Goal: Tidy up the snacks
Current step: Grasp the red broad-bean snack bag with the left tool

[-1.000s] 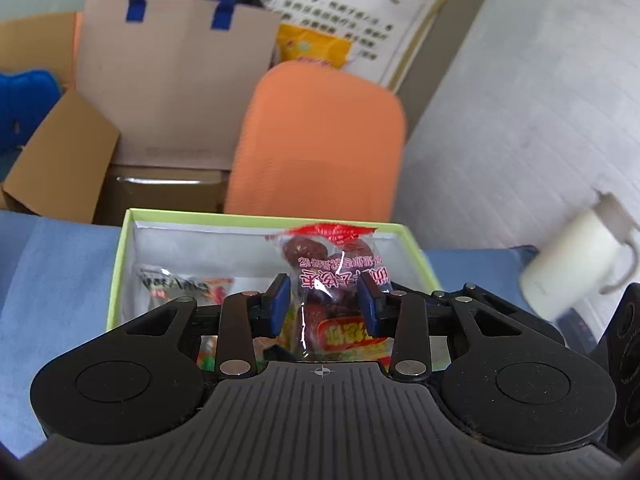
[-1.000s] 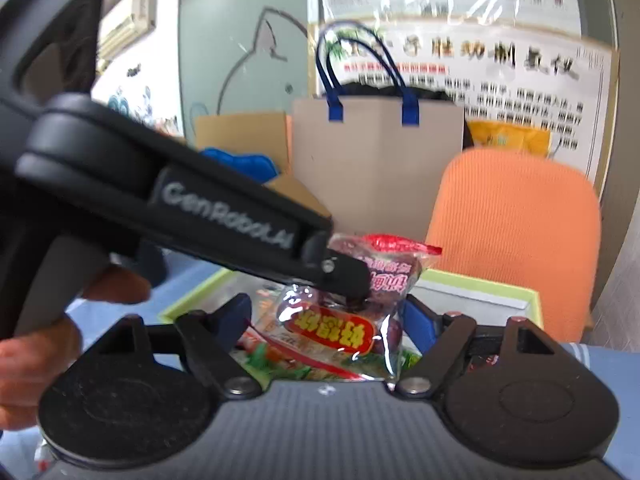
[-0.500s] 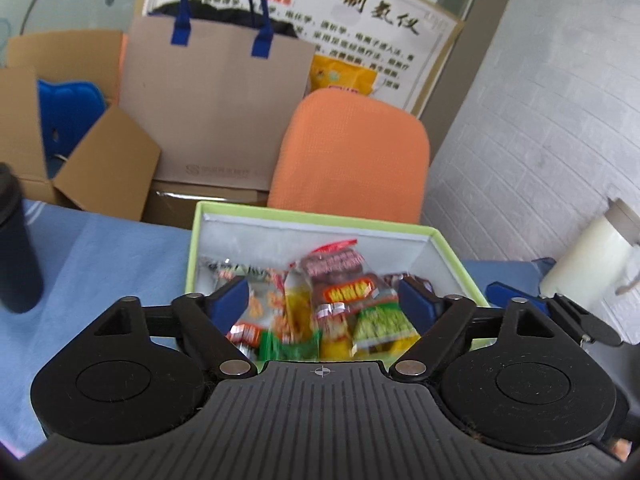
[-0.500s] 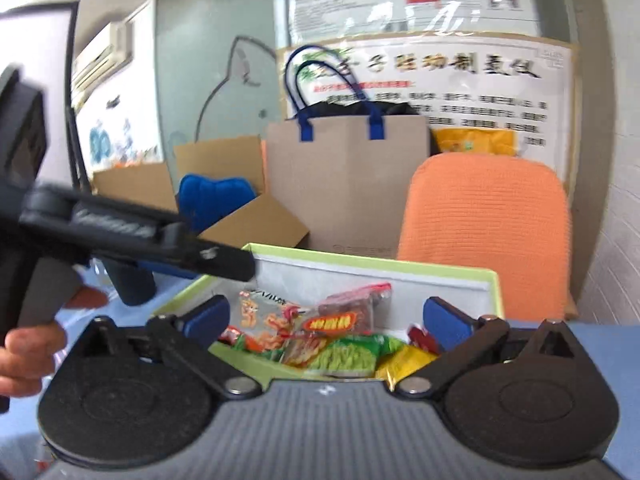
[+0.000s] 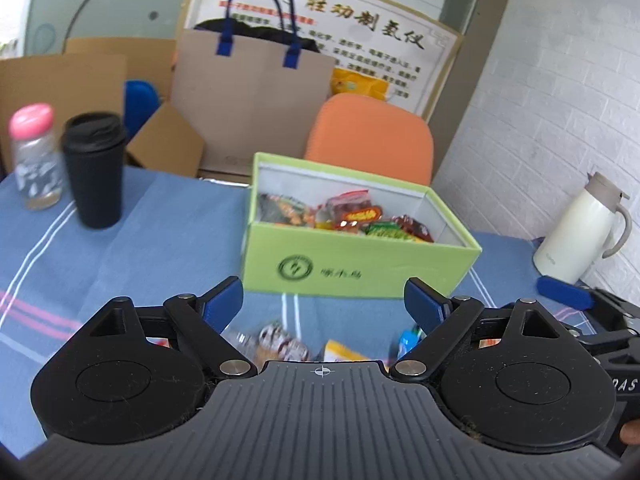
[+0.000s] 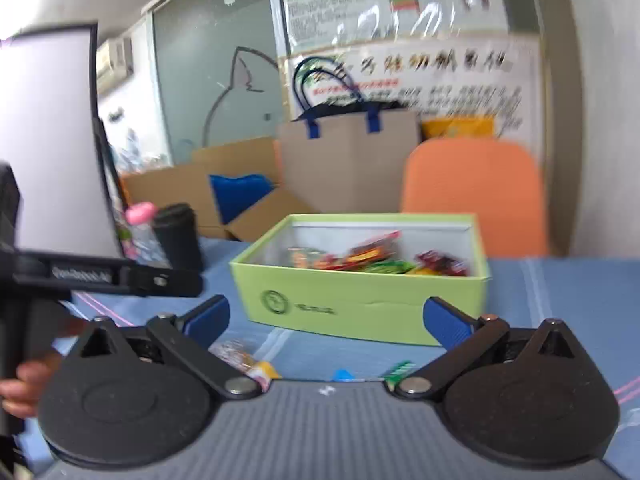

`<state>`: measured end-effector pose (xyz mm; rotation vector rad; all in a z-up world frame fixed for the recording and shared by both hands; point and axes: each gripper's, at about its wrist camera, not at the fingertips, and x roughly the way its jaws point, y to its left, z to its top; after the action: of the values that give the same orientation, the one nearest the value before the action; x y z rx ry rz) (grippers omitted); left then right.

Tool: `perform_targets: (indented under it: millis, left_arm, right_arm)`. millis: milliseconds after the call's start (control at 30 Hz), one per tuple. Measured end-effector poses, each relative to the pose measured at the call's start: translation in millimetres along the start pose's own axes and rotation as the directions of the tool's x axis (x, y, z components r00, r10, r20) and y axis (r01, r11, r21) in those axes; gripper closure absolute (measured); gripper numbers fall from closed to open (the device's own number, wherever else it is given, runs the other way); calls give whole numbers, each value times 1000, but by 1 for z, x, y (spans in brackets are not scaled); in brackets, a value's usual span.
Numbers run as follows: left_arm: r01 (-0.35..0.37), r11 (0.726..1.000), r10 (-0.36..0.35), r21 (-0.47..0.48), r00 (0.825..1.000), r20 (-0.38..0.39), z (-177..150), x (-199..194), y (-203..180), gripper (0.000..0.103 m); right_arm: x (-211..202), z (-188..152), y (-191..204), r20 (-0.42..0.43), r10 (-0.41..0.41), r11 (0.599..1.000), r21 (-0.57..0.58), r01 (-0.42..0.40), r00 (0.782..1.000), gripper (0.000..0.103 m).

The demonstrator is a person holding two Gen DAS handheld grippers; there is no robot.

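Several snack packets (image 5: 352, 216) already fill the green box (image 5: 360, 268); a few loose packets (image 5: 280, 340) remain on the counter before it. Both tongs, left (image 5: 323, 300) and right (image 6: 326, 320), are spread and empty.

Round green logo with blurred characters on green box (image 5: 352, 268) front, large unreadable characters on poster (image 5: 360, 20)

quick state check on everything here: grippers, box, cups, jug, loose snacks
left gripper: open, empty
right gripper: open, empty
green box: lidless, snack packets inside
black cup: upright, lid on
pink-capped bottle: upright, capped
white jug: upright, lid closed
loose snacks: on the cloth, outside the box
paper bag: upright, top open
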<state>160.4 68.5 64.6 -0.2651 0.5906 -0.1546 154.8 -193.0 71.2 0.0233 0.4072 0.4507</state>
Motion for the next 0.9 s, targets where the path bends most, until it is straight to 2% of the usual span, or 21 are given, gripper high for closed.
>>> perform_targets:
  millis: [100,233,467,600,733,800,900]
  left_arm:
    - [-6,1000,6,-20,1000,-8,-14,-11,4,26]
    - [-7,999,6,-45,1000,-25,-35,-22,4,26]
    - [17,996,-26,-89,994,-109,-84,-32,-1,27]
    - [-39,997,30,-74,993,-116,-101,-38,-3,27]
    - [-86,995,80,-56,991,-108,-105,-44,2,27]
    - [-104,993,97,-63,989,-109,-103,-45,10,27]
    - [-111,989,101,-98,989,-107,-100,-46,26,27]
  right_arm:
    - [-16,-12,5,28,20,1000,23,-21,999,0]
    - [-20,-31,7,8,46,996,79,-46,999,0]
    - [-21,-89,5,-155,-9,988,150,33,988,0]
    - [-28,-111,8,-195,-50,984,159,82,980,0]
    - [-28,-123,13,-223,-52,983,160,89,973,0]
    - [-27,-123,20,-225,-36,985,155,72,974,0]
    - [-28,-119,35,-203,53,989,145,-24,978,0]
